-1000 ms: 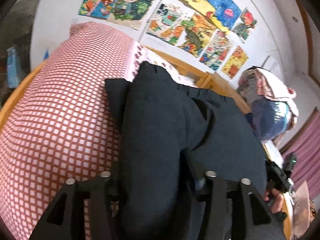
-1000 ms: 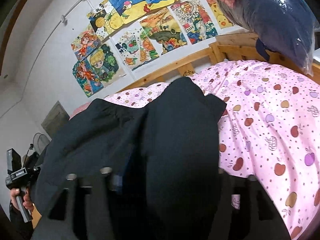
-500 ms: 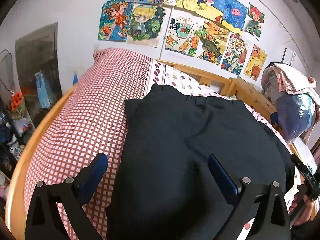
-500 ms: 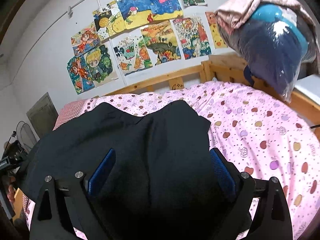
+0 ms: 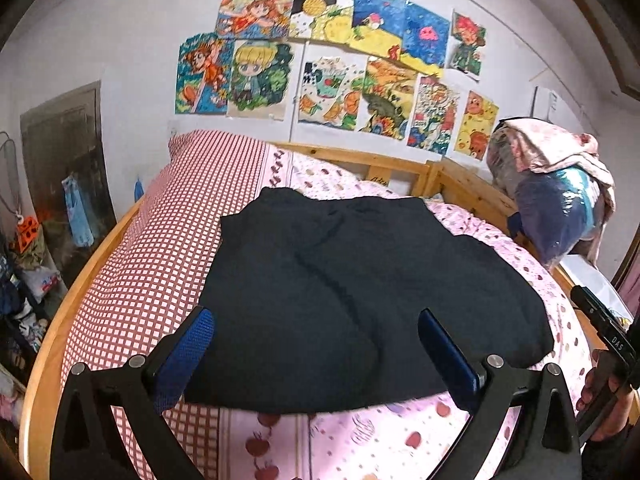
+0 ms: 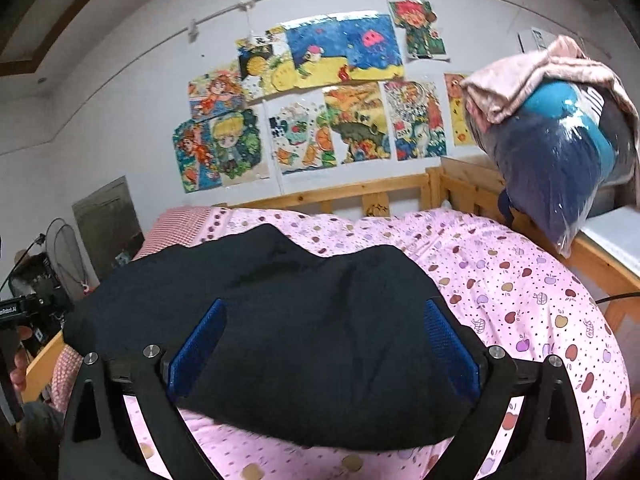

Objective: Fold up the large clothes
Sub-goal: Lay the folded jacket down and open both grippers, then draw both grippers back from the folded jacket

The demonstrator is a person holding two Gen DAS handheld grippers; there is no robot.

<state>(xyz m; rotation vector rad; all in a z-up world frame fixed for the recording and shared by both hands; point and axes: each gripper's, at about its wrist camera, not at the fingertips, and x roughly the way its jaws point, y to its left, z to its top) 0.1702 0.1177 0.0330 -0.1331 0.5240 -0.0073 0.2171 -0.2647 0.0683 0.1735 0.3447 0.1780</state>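
Note:
A large dark navy garment (image 5: 360, 288) lies folded and flat on the bed, with a seam running down its middle. In the right wrist view the same garment (image 6: 304, 332) shows a bumpy far edge. My left gripper (image 5: 316, 344) is open, its blue-padded fingers (image 5: 188, 352) spread wide above the garment's near edge and holding nothing. My right gripper (image 6: 324, 344) is open too, hovering over the near edge with no cloth between its pads (image 6: 452, 344).
The bed has a pink apple-print sheet (image 6: 520, 292) and a red checked cover (image 5: 160, 264) on the left. A wooden bed frame (image 5: 400, 164) runs behind. A plastic-wrapped blue bundle (image 6: 560, 160) sits on the right rail. A hand holding the other gripper (image 5: 612, 392) shows at right.
Both grippers were shut on the dark garment a second ago; they have let go, opened wide and pulled back and up. The garment now lies flat on the bed.

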